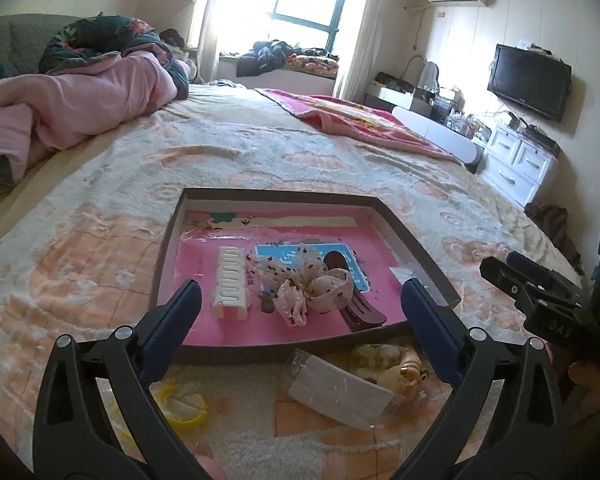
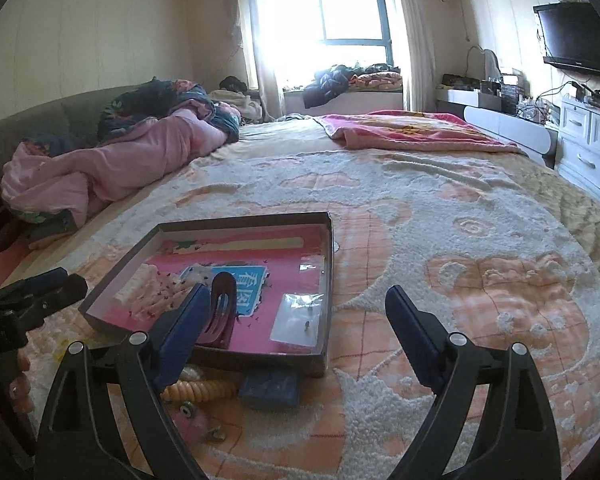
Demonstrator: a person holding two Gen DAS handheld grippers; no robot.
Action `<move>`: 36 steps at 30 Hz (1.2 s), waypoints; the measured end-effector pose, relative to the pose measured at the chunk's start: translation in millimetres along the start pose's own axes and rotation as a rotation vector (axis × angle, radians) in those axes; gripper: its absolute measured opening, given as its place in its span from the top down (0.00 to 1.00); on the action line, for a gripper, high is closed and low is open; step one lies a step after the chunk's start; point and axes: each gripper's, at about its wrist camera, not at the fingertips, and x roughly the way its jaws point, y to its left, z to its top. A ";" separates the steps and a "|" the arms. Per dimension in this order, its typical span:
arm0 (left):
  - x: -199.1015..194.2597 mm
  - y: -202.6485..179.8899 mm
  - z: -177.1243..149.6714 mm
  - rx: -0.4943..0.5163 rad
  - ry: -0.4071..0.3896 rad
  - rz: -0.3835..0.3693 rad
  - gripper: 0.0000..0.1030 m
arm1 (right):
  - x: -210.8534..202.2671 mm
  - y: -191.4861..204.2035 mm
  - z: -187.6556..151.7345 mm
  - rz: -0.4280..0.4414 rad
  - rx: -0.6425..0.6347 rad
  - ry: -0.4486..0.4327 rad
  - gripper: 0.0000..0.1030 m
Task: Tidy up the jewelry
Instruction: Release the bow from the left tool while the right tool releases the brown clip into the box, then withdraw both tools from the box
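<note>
Pink-lined tray (image 1: 416, 236) already holds a white comb (image 1: 231, 282), bow (image 1: 308, 284) and hair clip (image 1: 362, 314). At its six o'clock a packet (image 1: 340, 394) and shell pieces (image 1: 396, 368) lie loose on the blanket (image 1: 260, 152). Left gripper (image 1: 300, 316) and right gripper (image 2: 296, 320) both gape, holding nothing. Fluffy pile could snag small pieces or let them slip from the pads.

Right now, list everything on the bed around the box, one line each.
Box: one, dark rim, pink lining, on the bedspread.
White comb clip: one, white, inside box, left part.
Fabric bow: one, cream with red dots, inside box, middle.
Hair clip: one, dark red, inside box, partly under bow.
Clear packet: one, transparent, inside box, right part.
Wrapped packet: one, white, outside box, near edge.
Yellow ring: one, outside box, near left.
Left gripper: open, empty.
Right gripper: open, empty.
</note>
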 end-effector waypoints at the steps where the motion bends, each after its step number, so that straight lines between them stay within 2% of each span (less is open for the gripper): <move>1: -2.0 1.0 -0.6 -0.003 0.001 0.000 0.11 | -2.1 0.9 -0.8 0.004 -0.002 -0.002 0.16; 12: -22.4 14.7 -9.5 -0.031 -0.007 0.029 0.11 | -22.1 18.2 -8.0 0.036 -0.058 -0.028 0.16; 20: -32.0 23.7 -15.3 -0.045 0.001 0.050 0.11 | -29.7 29.9 -17.8 0.070 -0.098 -0.014 0.16; 36: -28.0 33.4 -38.2 -0.096 0.099 0.015 0.11 | -31.3 47.5 -50.8 0.129 -0.177 0.084 0.16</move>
